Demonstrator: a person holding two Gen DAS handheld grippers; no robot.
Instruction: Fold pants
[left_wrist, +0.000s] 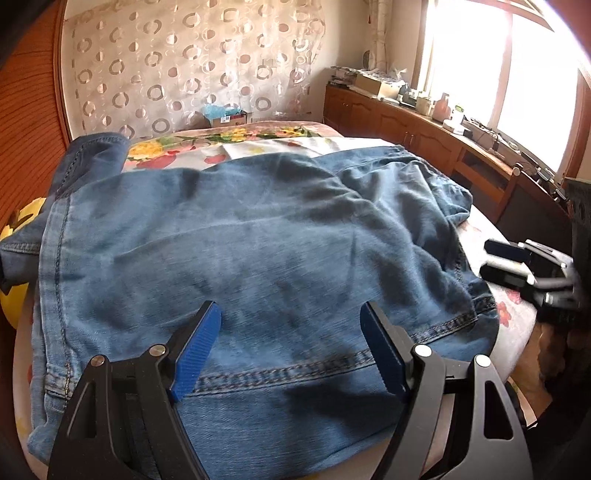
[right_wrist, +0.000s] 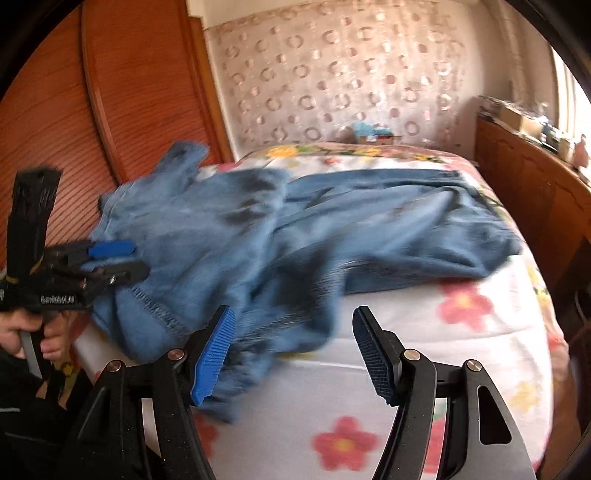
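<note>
Left gripper (left_wrist: 290, 347) spread wide above jeans (left_wrist: 240, 240); nothing gripped.

Floral bedsheet (right_wrist: 424, 387), patterned curtain (left_wrist: 192, 66), wooden cabinet (left_wrist: 399, 122).

My pants (left_wrist: 258, 236) are soft blue denim, matt and faintly brushed, with raised tan stitching along the hems, lying on a fleecy floral cotton-like bedsheet (right_wrist: 424, 369). My left gripper (left_wrist: 290, 354) and right gripper (right_wrist: 293, 350) are matt black plastic with shiny metal pivot pins and ribbed blue rubbery pads (left_wrist: 197, 354). Behind stand a ridged, reddish wooden panel (right_wrist: 122, 110), a semi-gloss wooden cabinet (left_wrist: 399, 125) and a sheer curtain (left_wrist: 192, 62) with glossy ring patterns.
</note>
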